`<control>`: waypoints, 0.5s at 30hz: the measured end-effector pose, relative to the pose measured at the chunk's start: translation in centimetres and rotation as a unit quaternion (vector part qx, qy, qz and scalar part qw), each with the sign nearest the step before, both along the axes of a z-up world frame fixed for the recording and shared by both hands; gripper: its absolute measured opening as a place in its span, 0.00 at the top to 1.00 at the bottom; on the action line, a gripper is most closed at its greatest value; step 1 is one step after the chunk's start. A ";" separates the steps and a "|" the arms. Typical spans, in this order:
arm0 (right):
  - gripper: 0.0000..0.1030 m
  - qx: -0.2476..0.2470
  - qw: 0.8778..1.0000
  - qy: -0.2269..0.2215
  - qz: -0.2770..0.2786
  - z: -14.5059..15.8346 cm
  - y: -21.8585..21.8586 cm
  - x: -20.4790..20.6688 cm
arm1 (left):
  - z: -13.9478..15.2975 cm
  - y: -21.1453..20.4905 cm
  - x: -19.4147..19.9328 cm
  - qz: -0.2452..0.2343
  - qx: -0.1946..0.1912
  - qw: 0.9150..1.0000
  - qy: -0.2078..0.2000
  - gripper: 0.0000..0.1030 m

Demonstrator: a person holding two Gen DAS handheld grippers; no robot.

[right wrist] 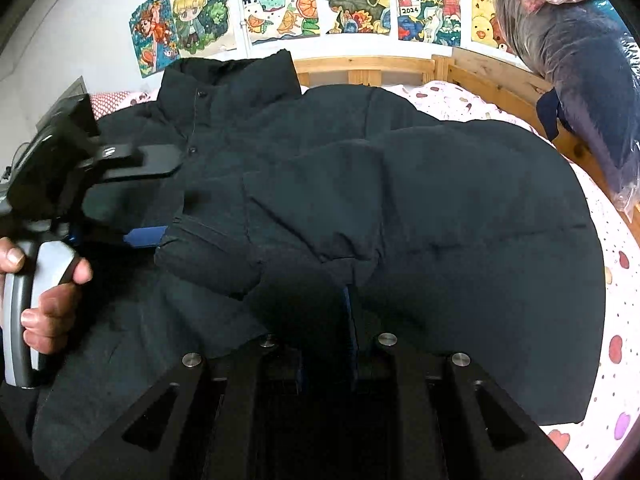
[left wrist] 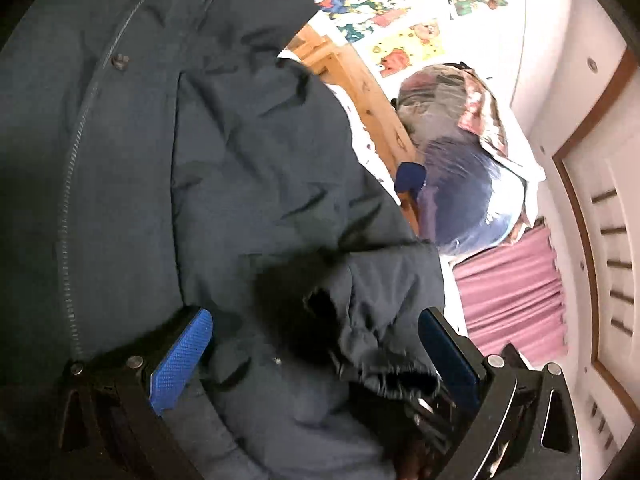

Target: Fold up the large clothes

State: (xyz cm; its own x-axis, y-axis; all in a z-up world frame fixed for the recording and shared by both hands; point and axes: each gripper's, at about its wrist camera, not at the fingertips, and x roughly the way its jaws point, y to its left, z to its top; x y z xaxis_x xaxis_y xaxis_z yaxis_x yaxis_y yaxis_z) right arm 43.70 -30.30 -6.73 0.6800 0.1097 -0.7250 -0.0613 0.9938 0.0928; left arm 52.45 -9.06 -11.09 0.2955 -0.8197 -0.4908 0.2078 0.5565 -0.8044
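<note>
Jacket (right wrist: 400, 208), dark padded type, lies spread on bed (right wrist: 616, 320), directly ahead of both tongs. Left gripper (left wrist: 316, 344): released, pads straddling sleeve cuff (left wrist: 384, 312). Right gripper (right wrist: 324, 320): clenched on folded sleeve. Fabric looks soft, bulky, slippery; grip seams/cuffs, not mid-panel.

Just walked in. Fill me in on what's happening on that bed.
A person is folding a large dark padded jacket spread on the bed. The left gripper is open, its blue pads either side of the sleeve cuff, which lies folded across the jacket's front. The right gripper is shut on a fold of the jacket near the middle. The collar lies toward the wooden headboard.
</note>
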 end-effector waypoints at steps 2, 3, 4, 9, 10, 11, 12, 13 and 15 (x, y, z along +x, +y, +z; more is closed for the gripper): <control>0.84 -0.005 1.000 -0.002 -0.001 -0.2 0.3 -0.3 | -0.3 -0.9 0.1 0.002 0.002 1.000 -0.004 0.00; 0.84 -0.008 1.000 -0.002 0.000 -0.3 0.5 -0.2 | -0.4 -1.2 0.1 0.002 0.007 1.000 -0.005 0.00; 0.83 -0.012 1.000 -0.002 0.001 -0.3 0.7 -0.2 | -0.4 -1.5 0.1 0.002 0.010 1.000 -0.006 0.00; 0.72 -0.018 1.000 0.002 0.010 -0.2 0.9 -0.1 | -0.6 -1.7 0.4 0.014 0.012 1.000 -0.004 0.35; 0.66 -0.020 1.000 0.003 0.015 -0.2 1.1 -0.3 | -0.8 -1.6 0.5 0.014 0.014 1.000 -0.001 0.50; 0.59 -0.024 1.000 0.003 0.019 -0.2 1.3 -0.3 | -0.9 -1.6 0.5 0.012 0.017 1.000 0.002 0.65; 0.52 -0.026 0.999 0.004 0.025 -0.1 1.5 -0.4 | -1.0 -1.8 0.5 0.005 0.019 1.000 0.003 0.72; 0.38 -0.024 0.999 0.005 0.034 -0.1 1.7 -0.5 | -0.8 -2.3 0.3 -0.002 0.032 0.999 -0.002 0.82; 0.30 -0.017 0.999 0.003 0.047 -0.1 2.3 -1.2 | 0.1 -2.7 -0.2 -0.005 0.054 0.998 -0.026 0.88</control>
